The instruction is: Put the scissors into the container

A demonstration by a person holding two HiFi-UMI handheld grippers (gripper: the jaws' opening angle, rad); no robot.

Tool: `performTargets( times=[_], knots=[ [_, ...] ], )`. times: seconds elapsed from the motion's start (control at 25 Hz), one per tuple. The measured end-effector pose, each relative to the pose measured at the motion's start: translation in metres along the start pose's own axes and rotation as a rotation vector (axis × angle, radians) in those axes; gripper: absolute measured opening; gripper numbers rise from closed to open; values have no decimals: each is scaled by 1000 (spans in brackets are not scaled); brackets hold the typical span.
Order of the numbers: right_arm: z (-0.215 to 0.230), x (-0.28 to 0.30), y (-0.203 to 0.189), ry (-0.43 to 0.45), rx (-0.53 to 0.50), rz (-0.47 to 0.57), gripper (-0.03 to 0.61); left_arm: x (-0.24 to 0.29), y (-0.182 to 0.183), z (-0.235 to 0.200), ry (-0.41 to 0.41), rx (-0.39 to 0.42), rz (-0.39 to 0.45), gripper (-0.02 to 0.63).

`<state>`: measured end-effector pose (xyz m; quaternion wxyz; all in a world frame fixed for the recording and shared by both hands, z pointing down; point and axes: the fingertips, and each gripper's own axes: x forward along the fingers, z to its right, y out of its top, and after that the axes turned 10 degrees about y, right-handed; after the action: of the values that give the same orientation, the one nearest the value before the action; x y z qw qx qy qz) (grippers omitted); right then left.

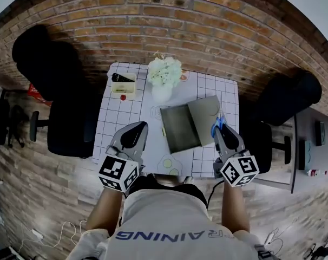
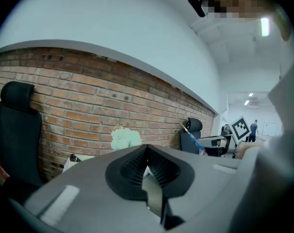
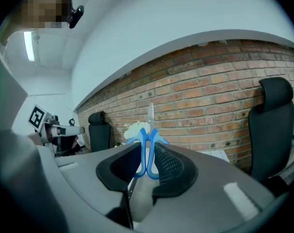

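Blue plastic handles of the scissors are pinched between the black pads of my right gripper, the jaws closed on both loops, and the paired steel blades stick straight out past the fingertips against the brick wall. How deep the loops sit I cannot tell, because the pads cover their sides. From the head view the scissors are up off the table, with the grey container just to the left of that gripper and a little below it, its lid standing open toward the gripper. The container falls between my two grippers, nearer the right one; neither gripper view shows it clearly, my own grey bodywork blocking everything low down. My left gripper hangs over the near left part of the checked table, its jaws drawn together with nothing in them, only a pale sliver showing under the pads in its own view. Beyond its tips stand white flowers, and further left a small tray whose dark contents are too small to name. Far to its right, the scissors show as a thin blue streak.
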<state>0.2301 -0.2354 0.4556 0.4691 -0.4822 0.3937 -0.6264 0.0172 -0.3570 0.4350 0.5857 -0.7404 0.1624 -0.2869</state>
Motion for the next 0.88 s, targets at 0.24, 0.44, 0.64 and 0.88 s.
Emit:
performTargets(
  times=[0.24,0.44,0.64,0.88],
  knots=[
    [-1,43,-62,-58,24,-180,104,5,-15,-22,-37,-20,-46,0],
    [5,74,-125,-90,65,-370,106,4,-26,-30,-51,-33,-71,0],
    [11,93,-184,-95,105,-546,106,2,-37,-35,-48,-39,-95,0],
    [24,103,-234,-162,187,-702,106,-10,-52,-47,-16,-60,-130,-2]
  ],
)
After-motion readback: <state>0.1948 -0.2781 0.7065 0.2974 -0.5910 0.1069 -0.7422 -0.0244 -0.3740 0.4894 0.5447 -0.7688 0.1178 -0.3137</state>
